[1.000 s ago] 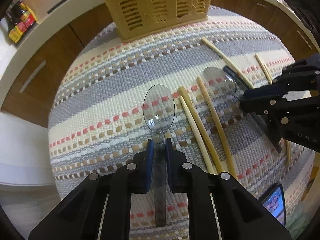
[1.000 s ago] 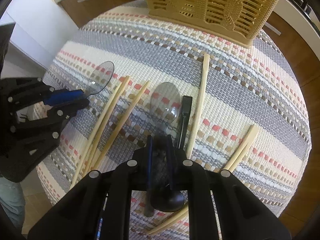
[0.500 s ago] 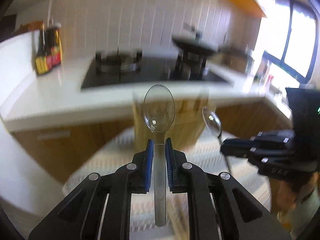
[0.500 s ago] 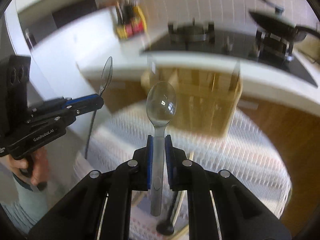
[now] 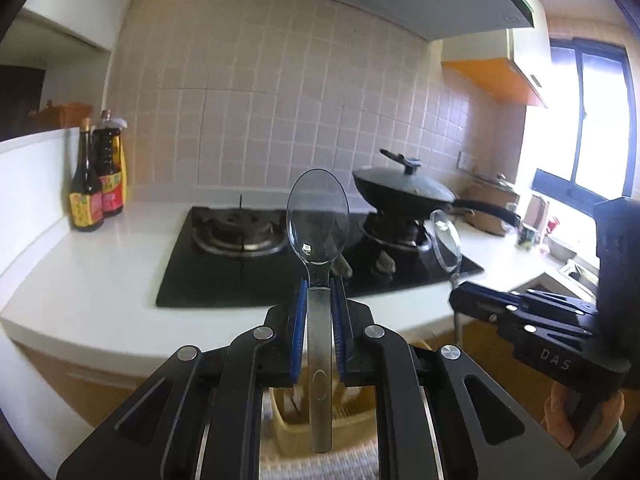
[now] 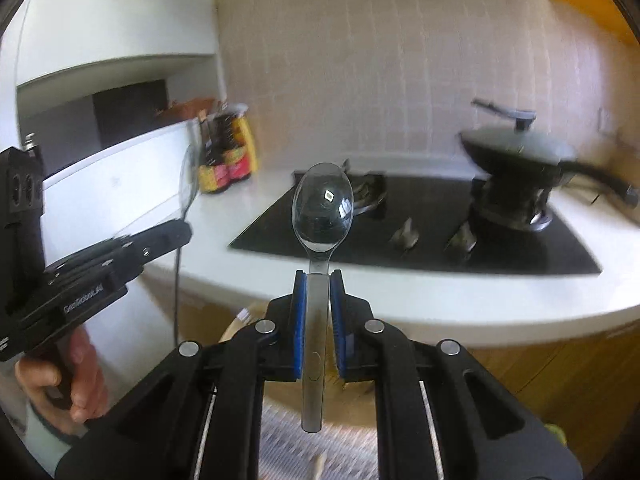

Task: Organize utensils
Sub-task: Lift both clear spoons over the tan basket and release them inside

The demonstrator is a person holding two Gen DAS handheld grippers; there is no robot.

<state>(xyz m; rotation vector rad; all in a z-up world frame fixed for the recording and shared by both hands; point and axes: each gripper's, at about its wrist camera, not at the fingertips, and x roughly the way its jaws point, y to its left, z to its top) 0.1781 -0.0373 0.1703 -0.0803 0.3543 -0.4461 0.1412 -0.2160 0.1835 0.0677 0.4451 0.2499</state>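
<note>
My left gripper (image 5: 319,300) is shut on a clear plastic spoon (image 5: 318,224), held upright with its bowl up, high above the table. My right gripper (image 6: 319,292) is shut on a second clear plastic spoon (image 6: 322,208), also bowl up. Each gripper shows in the other's view: the right one (image 5: 520,316) with its spoon (image 5: 446,240) at the right, the left one (image 6: 120,256) with its spoon (image 6: 188,184) at the left. The top of the yellow slotted utensil basket (image 5: 320,432) shows below my left fingers. The chopsticks are out of view.
A white counter (image 5: 100,280) with a black gas hob (image 5: 248,248) lies ahead, a lidded black wok (image 5: 404,192) on its right burner. Sauce bottles (image 5: 96,184) stand at the left. The striped woven mat (image 6: 288,448) shows at the bottom edge.
Both grippers lifted their spoons off the striped mat and tilted upward. The views swung from the table to the kitchen counter, with the handles now hanging above the basket.
</note>
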